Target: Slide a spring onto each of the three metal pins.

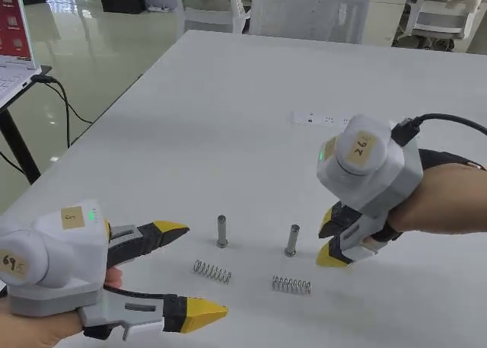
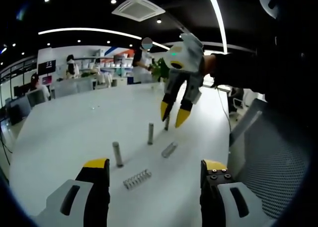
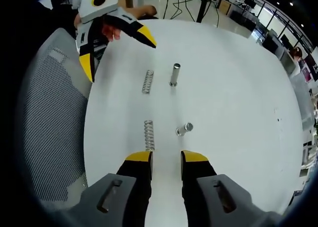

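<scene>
Left tongs gape empty at lower left; right tongs, narrowly parted and apparently empty, hover beside upright pins, springs lying loose.

Worktop: was plain white.
Pins: were silver-grey.
Springs: were silver too.
Left claw: had yellow tips, black jaws, white body.
Right claw: wore the same yellow, black, white.

On the table, left spring lies before left pin, right spring before right pin.
</scene>
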A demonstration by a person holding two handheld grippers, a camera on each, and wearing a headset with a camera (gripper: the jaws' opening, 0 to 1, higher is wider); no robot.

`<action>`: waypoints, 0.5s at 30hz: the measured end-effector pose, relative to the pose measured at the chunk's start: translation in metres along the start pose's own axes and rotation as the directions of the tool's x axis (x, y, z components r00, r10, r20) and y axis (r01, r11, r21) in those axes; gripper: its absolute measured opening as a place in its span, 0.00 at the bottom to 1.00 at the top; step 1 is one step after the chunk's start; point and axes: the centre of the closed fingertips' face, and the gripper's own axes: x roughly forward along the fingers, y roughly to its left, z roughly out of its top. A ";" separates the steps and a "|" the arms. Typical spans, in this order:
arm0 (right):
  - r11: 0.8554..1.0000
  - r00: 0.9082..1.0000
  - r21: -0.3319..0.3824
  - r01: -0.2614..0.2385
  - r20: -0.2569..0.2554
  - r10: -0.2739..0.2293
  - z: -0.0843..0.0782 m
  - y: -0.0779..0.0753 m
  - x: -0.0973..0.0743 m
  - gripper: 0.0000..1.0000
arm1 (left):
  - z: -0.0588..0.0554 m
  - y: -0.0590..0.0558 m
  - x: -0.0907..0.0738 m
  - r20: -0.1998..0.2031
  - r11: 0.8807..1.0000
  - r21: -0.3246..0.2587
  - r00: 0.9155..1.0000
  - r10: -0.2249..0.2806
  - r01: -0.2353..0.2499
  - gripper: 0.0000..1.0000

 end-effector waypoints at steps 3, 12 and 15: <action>1.000 1.000 -0.006 -0.016 -0.006 0.016 0.000 0.005 0.005 0.19 | 0.000 0.000 0.000 -0.002 1.000 0.001 1.000 -0.001 0.001 0.70; 0.998 0.998 -0.014 -0.057 -0.030 0.056 -0.001 0.017 0.021 0.17 | -0.001 -0.002 0.001 -0.001 1.000 -0.004 1.000 -0.005 0.005 0.69; 0.998 0.997 -0.015 -0.066 -0.037 0.065 -0.002 0.019 0.026 0.16 | -0.001 -0.002 0.002 -0.003 1.000 -0.005 1.000 -0.008 0.008 0.69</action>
